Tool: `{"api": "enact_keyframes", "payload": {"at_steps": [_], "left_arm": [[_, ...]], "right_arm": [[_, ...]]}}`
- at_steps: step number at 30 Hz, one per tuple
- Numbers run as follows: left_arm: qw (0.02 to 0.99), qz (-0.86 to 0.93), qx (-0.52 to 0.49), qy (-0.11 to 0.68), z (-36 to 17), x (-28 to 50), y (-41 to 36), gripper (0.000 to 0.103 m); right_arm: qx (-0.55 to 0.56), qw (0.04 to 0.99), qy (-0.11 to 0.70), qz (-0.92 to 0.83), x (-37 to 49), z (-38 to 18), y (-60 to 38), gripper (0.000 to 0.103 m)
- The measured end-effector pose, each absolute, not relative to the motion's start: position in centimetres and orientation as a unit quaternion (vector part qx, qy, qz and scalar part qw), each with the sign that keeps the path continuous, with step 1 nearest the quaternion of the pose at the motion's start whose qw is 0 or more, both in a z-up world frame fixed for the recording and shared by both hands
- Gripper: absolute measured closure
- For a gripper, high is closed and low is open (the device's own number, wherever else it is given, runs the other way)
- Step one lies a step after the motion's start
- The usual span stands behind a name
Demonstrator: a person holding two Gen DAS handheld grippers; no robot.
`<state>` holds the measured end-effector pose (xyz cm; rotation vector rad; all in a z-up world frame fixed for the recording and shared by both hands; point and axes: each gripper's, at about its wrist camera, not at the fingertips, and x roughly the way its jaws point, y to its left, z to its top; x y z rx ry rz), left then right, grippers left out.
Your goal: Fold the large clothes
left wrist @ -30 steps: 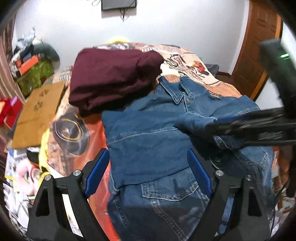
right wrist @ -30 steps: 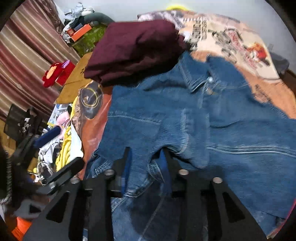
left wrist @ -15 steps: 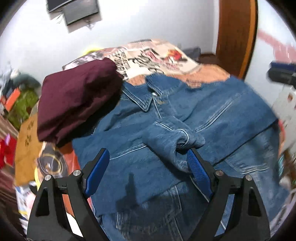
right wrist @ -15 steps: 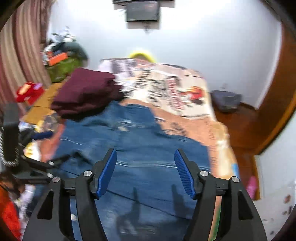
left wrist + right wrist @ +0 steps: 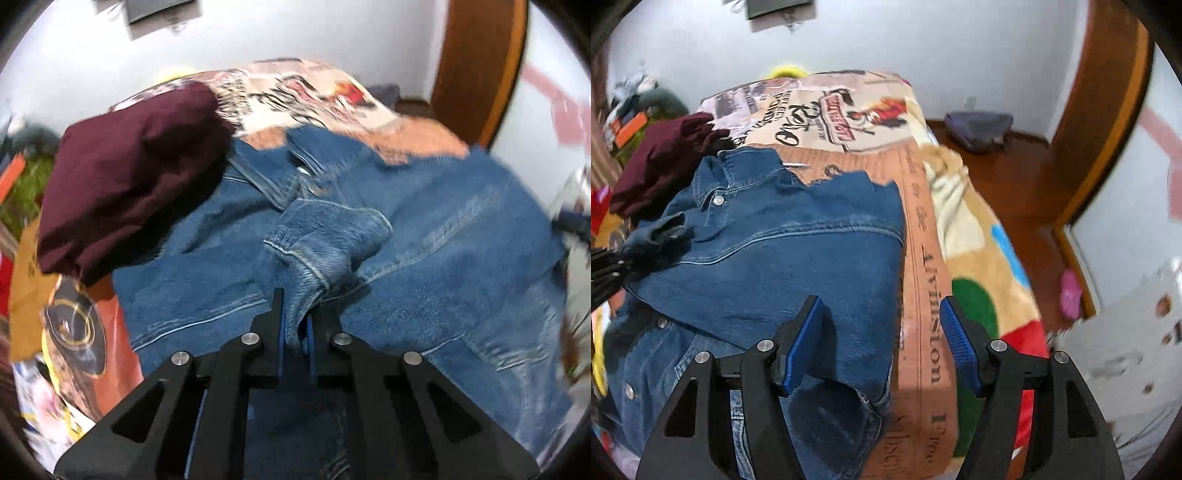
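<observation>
The left gripper [image 5: 295, 332] pinches a bunched cuff of the denim jacket [image 5: 424, 236], hiding the blue pads. The right gripper [image 5: 881, 343] is spread, its ribbed pads [image 5: 955, 343] straddling the stitched jacket's edge over the printed blanket [image 5: 923, 258].

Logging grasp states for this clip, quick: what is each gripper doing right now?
Left gripper: closed on the denim jacket's sleeve cuff.
Right gripper: open, holding nothing, above the denim jacket edge.
</observation>
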<state>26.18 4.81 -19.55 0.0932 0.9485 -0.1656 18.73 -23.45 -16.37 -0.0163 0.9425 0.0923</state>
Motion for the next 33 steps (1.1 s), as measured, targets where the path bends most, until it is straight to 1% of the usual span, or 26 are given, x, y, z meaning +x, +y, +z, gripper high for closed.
{"api": "enact_keyframes", "payload": {"at_steps": [4, 7, 10, 12, 13, 15, 17, 23, 25, 27, 28, 30, 31, 32, 33], "left_arm": [[0.886, -0.056, -0.006, 0.46, -19.1, 25.5, 8.6, 0.094], [0.867, -0.065, -0.07, 0.49, -20.9, 25.0, 11.2, 0.09], [0.852, -0.071, -0.109, 0.507, -22.7, 24.3, 12.5, 0.081], [0.848, -0.07, -0.127, 0.51, -23.3, 23.8, 12.9, 0.081], [0.849, -0.073, -0.133, 0.506, -23.2, 23.7, 13.0, 0.083], [0.86, -0.079, -0.13, 0.488, -22.2, 23.5, 13.0, 0.092], [0.879, -0.077, -0.11, 0.457, -19.9, 23.3, 12.4, 0.095], [0.924, -0.056, -0.064, 0.372, -14.0, 22.6, 12.1, 0.096], [0.926, -0.043, -0.051, 0.371, -14.0, 22.4, 12.5, 0.096], [0.919, -0.03, -0.043, 0.39, -15.1, 22.6, 13.0, 0.095], [0.912, -0.02, -0.042, 0.407, -16.2, 22.7, 13.4, 0.094], [0.895, -0.009, -0.045, 0.443, -18.8, 22.8, 14.5, 0.088], [0.888, -0.009, -0.047, 0.458, -20.0, 22.7, 14.9, 0.082], [0.878, -0.003, -0.048, 0.477, -21.5, 22.6, 15.4, 0.069], [0.872, 0.007, -0.044, 0.488, -22.3, 22.7, 15.8, 0.064]], "right_arm": [[0.026, 0.888, 0.456, 0.053, 18.6, -17.0, -24.1, 0.042], [0.029, 0.886, 0.459, 0.057, 18.6, -17.9, -24.0, 0.042], [0.04, 0.878, 0.472, 0.064, 18.6, -19.0, -23.7, 0.042], [0.044, 0.877, 0.475, 0.065, 18.5, -19.3, -23.6, 0.042], [0.045, 0.876, 0.475, 0.066, 18.6, -19.2, -23.7, 0.042], [0.047, 0.874, 0.478, 0.07, 18.8, -18.9, -23.7, 0.042], [0.046, 0.877, 0.473, 0.07, 18.8, -18.1, -23.7, 0.042], [0.042, 0.894, 0.439, 0.076, 18.6, -15.5, -23.3, 0.042], [0.041, 0.893, 0.441, 0.081, 18.7, -15.8, -22.8, 0.042], [0.035, 0.886, 0.455, 0.084, 18.9, -16.9, -22.2, 0.042], [0.031, 0.882, 0.463, 0.084, 19.1, -17.4, -21.9, 0.042], [0.026, 0.872, 0.481, 0.088, 19.1, -18.8, -21.4, 0.042], [0.029, 0.868, 0.487, 0.092, 19.0, -19.4, -21.3, 0.042], [0.035, 0.868, 0.486, 0.094, 18.8, -19.7, -21.3, 0.04], [0.04, 0.87, 0.482, 0.092, 18.6, -19.7, -21.5, 0.038]]}}
